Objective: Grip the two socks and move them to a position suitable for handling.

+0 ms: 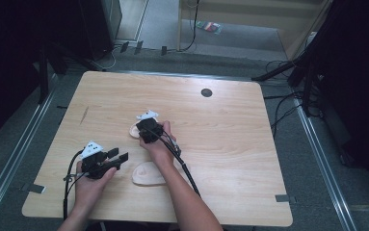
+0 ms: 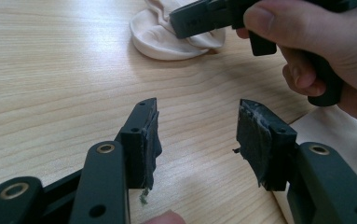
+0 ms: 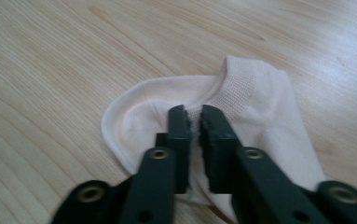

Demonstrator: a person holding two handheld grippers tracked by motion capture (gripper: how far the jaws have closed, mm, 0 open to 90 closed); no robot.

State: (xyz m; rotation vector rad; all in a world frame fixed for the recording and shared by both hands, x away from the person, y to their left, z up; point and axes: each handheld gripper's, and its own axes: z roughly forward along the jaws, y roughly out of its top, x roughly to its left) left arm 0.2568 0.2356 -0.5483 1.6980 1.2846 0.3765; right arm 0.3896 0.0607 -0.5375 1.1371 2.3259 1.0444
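Pale wood bench (image 1: 220, 144), two white socks on it. Far sock (image 3: 260, 112) mid-bench, pinched at its ribbed cuff by right tongs (image 3: 194, 116), jaws nearly together on the fabric. Near sock (image 1: 148, 174) flat by the front edge, between the two forearms. Left tongs (image 2: 197, 130) jaws wide apart, nothing between, low over bare wood just left of near sock. No brand, label or writing legible anywhere.

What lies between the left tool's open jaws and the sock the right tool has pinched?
Bare wooden table, seen in the left gripper view: nothing sits between the left tool and the sock held by the right tool.
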